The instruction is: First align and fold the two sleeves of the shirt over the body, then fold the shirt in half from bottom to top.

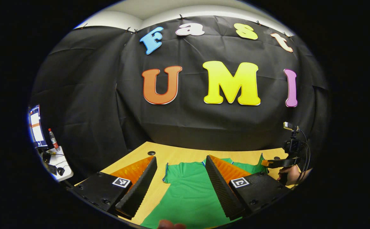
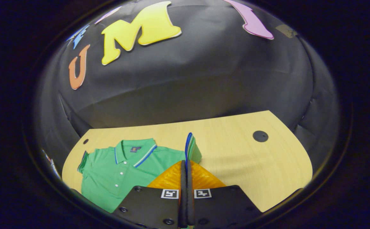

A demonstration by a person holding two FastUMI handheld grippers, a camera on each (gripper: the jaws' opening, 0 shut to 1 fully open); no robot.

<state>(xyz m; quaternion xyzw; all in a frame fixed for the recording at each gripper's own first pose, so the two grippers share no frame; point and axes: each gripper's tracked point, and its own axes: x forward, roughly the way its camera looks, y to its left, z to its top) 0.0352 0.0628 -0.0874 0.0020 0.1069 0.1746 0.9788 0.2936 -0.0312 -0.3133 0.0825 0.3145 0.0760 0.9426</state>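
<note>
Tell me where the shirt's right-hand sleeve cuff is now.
In the right gripper view, the green striped-edge sleeve cuff stands pinched in the shut right hand-held gripper, lifted above the wooden table, right of the collar.

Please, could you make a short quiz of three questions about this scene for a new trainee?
1. True or false: the right claw is shut on a sleeve of the shirt.
2. The left claw is: A) open above the shirt, B) shut on the collar, C) holding a bottle.
3. Fill in: the shirt lies on a wooden ____.

Key: 1 true; 2 A; 3 table.
</note>
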